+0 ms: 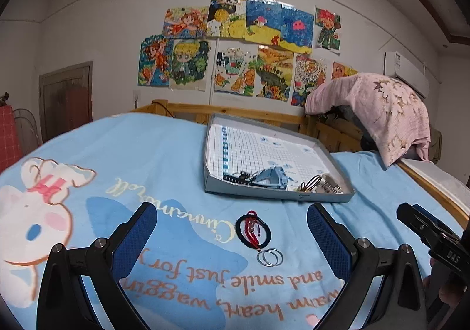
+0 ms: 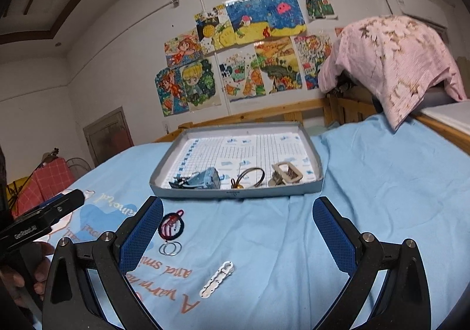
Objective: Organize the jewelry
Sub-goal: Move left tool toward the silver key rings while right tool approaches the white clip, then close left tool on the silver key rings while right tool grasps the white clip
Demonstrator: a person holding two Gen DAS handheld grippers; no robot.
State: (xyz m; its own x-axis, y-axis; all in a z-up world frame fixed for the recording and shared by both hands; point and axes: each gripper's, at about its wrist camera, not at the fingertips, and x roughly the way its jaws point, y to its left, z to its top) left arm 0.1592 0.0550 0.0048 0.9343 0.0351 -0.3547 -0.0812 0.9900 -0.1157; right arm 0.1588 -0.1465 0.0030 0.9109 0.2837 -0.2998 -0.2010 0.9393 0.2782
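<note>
Tray [image 2: 308, 186] holds clips [image 2: 286, 174], hair tie [image 2: 249, 176]

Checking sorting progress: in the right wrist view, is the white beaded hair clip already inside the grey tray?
No, the white beaded hair clip lies on the light blue blanket, short of the shallow grey tray.
</note>
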